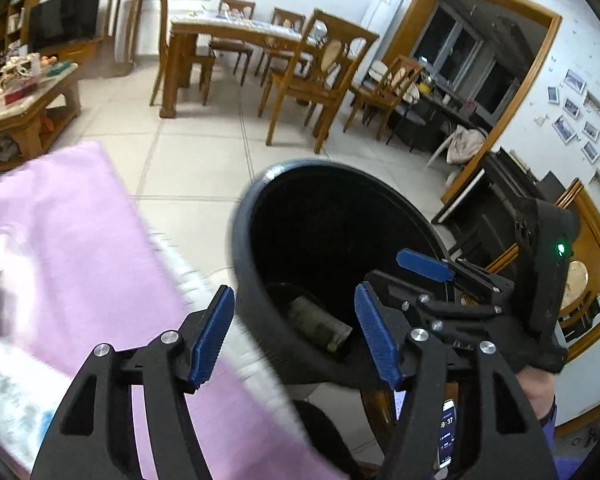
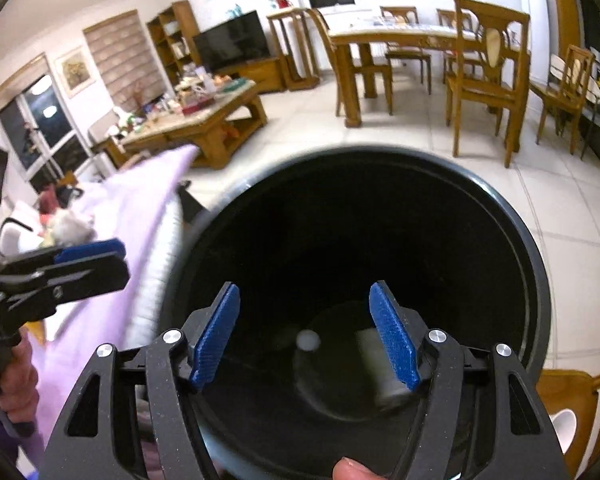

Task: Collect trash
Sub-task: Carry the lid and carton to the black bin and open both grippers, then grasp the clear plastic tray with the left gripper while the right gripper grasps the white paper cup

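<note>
A round black trash bin (image 1: 256, 208) stands beside a surface covered in a pink cloth (image 1: 76, 232); it fills the right wrist view (image 2: 380, 160). A greyish can or tube (image 1: 320, 322) lies in its bottom and shows blurred in the right wrist view (image 2: 380, 364), next to a small pale spot (image 2: 308, 340). My left gripper (image 1: 296, 336) is open and empty at the bin's near left rim. My right gripper (image 2: 306, 340) is open and empty over the bin's mouth; it also shows in the left wrist view (image 1: 396, 280).
A wooden dining table (image 1: 220, 30) with chairs (image 1: 316, 80) stands across the tiled floor (image 1: 188, 160). A cluttered coffee table (image 2: 204, 120) and a TV (image 2: 232, 40) are at the left. Small items (image 2: 68, 224) lie on the pink cloth (image 2: 132, 208).
</note>
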`<action>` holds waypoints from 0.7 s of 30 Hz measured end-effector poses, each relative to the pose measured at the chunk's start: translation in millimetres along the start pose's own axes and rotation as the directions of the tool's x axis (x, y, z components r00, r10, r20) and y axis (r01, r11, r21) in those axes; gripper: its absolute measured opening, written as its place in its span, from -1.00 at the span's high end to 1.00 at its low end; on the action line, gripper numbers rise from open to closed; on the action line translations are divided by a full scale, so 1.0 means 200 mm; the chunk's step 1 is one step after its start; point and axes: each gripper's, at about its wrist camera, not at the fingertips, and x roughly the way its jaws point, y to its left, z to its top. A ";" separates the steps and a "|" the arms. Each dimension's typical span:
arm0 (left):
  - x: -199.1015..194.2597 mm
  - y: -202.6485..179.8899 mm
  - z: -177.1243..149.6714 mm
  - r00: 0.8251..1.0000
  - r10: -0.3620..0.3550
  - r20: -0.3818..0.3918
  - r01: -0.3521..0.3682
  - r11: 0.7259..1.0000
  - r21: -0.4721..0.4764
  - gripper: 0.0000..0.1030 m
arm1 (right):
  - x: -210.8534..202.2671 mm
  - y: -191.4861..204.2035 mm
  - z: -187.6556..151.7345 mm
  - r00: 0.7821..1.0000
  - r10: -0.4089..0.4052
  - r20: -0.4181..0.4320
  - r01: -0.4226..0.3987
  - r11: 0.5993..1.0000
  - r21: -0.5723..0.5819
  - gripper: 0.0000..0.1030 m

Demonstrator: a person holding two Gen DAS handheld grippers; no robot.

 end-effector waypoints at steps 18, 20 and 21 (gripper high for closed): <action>-1.13 1.08 -0.61 0.933 0.323 0.157 -0.238 0.884 -0.402 -0.23 | 0.17 1.47 0.19 0.926 0.354 -0.134 -0.379 0.862 -0.336 -0.40; -1.14 1.12 -0.67 0.936 0.321 0.145 -0.238 0.880 -0.412 -0.23 | 0.21 1.64 0.18 0.914 0.372 -0.160 -0.405 0.836 -0.370 -0.40; -1.12 1.15 -0.67 0.942 0.305 0.141 -0.222 0.880 -0.420 -0.23 | 0.23 1.71 0.18 0.912 0.374 -0.170 -0.411 0.829 -0.379 -0.40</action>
